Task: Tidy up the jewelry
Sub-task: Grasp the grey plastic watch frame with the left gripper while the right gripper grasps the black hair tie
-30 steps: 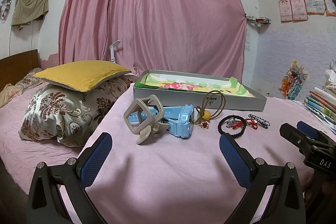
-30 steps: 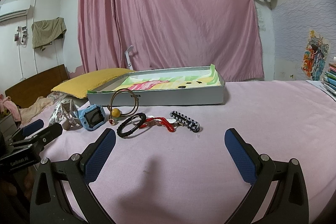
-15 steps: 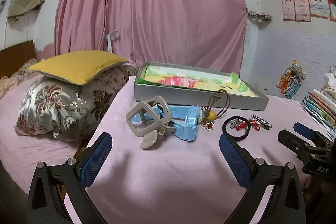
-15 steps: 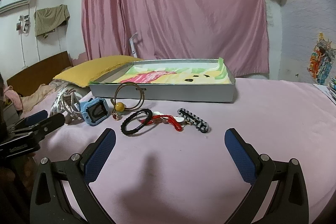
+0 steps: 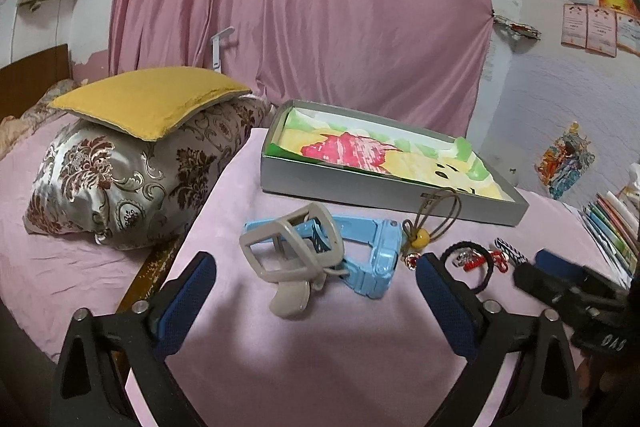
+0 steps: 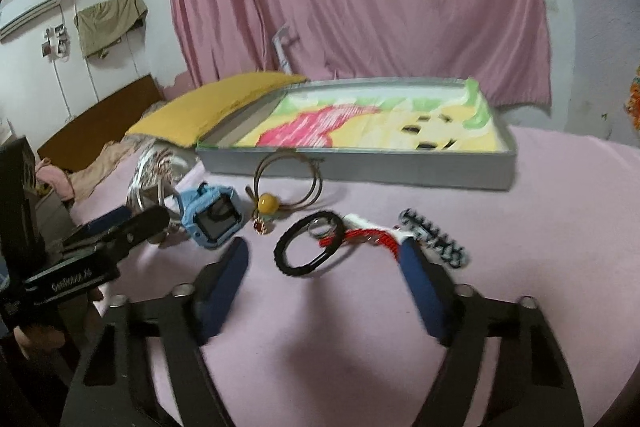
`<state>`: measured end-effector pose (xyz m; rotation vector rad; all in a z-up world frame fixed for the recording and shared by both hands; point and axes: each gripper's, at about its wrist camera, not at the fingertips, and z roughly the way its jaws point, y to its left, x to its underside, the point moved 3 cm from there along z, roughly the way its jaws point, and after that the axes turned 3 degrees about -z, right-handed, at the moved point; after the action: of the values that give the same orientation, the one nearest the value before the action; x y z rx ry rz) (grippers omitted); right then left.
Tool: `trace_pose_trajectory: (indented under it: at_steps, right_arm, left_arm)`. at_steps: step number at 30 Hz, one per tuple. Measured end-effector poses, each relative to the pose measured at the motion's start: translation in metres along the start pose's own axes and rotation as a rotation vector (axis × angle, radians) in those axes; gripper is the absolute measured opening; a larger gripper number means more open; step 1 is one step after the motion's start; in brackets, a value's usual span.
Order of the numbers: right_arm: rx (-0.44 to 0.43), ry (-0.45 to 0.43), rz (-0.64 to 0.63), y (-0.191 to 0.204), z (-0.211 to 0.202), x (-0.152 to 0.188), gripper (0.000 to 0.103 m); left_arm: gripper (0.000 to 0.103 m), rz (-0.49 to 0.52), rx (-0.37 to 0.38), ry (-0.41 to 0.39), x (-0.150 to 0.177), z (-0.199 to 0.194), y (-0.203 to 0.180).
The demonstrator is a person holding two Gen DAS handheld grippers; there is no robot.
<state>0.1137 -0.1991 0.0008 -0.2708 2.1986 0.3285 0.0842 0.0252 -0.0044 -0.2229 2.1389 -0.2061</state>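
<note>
While we looked along the left gripper [image 5: 316, 301], its jaws stood wide apart and held nothing, hovering just short of the grey watch [image 5: 294, 257] that lay across the blue watch [image 5: 370, 251] on the pink sheet [image 5: 320, 367]; the flat box [image 5: 384, 193] sat behind them, with nothing in it that we could make out. From the right wrist, the right gripper [image 6: 326, 281] was likewise released, its pads either side of the black hair tie [image 6: 310, 247] and the red cord bracelet [image 6: 368, 237], with the beaded loop [image 6: 280, 191] and the black-and-white bracelet [image 6: 434, 237] close by. We judged this the approach to a first pick; next, each claw had to settle low over one piece and close without dragging its neighbours
</note>
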Motion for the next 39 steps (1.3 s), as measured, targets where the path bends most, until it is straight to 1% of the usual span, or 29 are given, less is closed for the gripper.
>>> trace_pose_trajectory:
  at_steps: [1, 2, 4, 11, 14, 15, 16, 18, 19, 20, 23, 25, 29, 31, 34, 37, 39]
  right_arm:
    - [-0.005, 0.014, 0.0, 0.0, 0.004, 0.0, 0.055]
    - [-0.011, 0.035, 0.001, 0.001, 0.01, 0.0, 0.053]
    - [-0.025, 0.066, 0.007, 0.001, 0.017, 0.001, 0.046]
    - [-0.055, 0.156, 0.021, 0.003, 0.039, 0.003, 0.044]
    - [-0.067, 0.165, 0.026, 0.004, 0.043, 0.001, 0.044]
    - [-0.068, 0.165, 0.03, 0.004, 0.045, 0.0, 0.043]
    - [-0.067, 0.162, 0.035, 0.004, 0.046, -0.001, 0.039]
    - [-0.07, 0.161, 0.042, 0.004, 0.048, -0.002, 0.032]
    - [-0.071, 0.161, 0.048, 0.005, 0.049, -0.002, 0.022]
    - [-0.072, 0.164, 0.055, 0.003, 0.048, -0.001, 0.018]
    - [-0.084, 0.16, 0.06, 0.003, 0.049, 0.0, 0.01]
    - [-0.09, 0.154, 0.047, 0.007, 0.047, 0.0, 0.007]
    - [-0.098, 0.129, 0.02, 0.009, 0.038, 0.003, 0.005]
    - [-0.095, 0.11, -0.001, 0.012, 0.032, 0.003, 0.005]
    - [-0.1, 0.075, -0.015, 0.014, 0.023, 0.004, 0.005]
    - [-0.111, 0.026, -0.016, 0.014, 0.011, -0.001, 0.005]
    - [-0.118, -0.024, -0.026, 0.015, 0.001, -0.009, 0.005]
  left_arm:
    - [0.092, -0.005, 0.001, 0.007, -0.001, 0.002, 0.0]
    - [0.091, -0.012, 0.001, 0.016, -0.002, 0.004, 0.0]
    - [0.088, -0.027, 0.002, 0.032, -0.005, 0.009, 0.0]
    - [0.077, -0.079, -0.02, 0.077, -0.01, 0.023, 0.005]
    - [0.067, -0.106, -0.025, 0.077, -0.012, 0.025, 0.009]
    - [0.061, -0.112, -0.029, 0.075, -0.013, 0.025, 0.01]
    - [0.054, -0.118, -0.032, 0.073, -0.013, 0.025, 0.012]
    - [0.049, -0.133, -0.024, 0.072, -0.014, 0.024, 0.016]
    - [0.046, -0.139, -0.022, 0.068, -0.014, 0.023, 0.017]
    - [0.044, -0.142, -0.022, 0.063, -0.014, 0.022, 0.018]
    - [0.027, -0.134, -0.023, 0.054, -0.014, 0.017, 0.018]
    - [0.027, -0.122, -0.025, 0.056, -0.013, 0.015, 0.018]
    - [0.025, -0.114, -0.021, 0.046, -0.009, 0.009, 0.018]
    - [0.025, -0.112, 0.002, 0.037, -0.008, 0.003, 0.018]
    - [0.025, -0.094, 0.031, -0.01, -0.005, -0.009, 0.015]
    - [0.025, -0.072, 0.063, -0.075, -0.007, -0.022, 0.008]
    - [0.025, -0.052, 0.071, -0.114, -0.011, -0.029, 0.002]
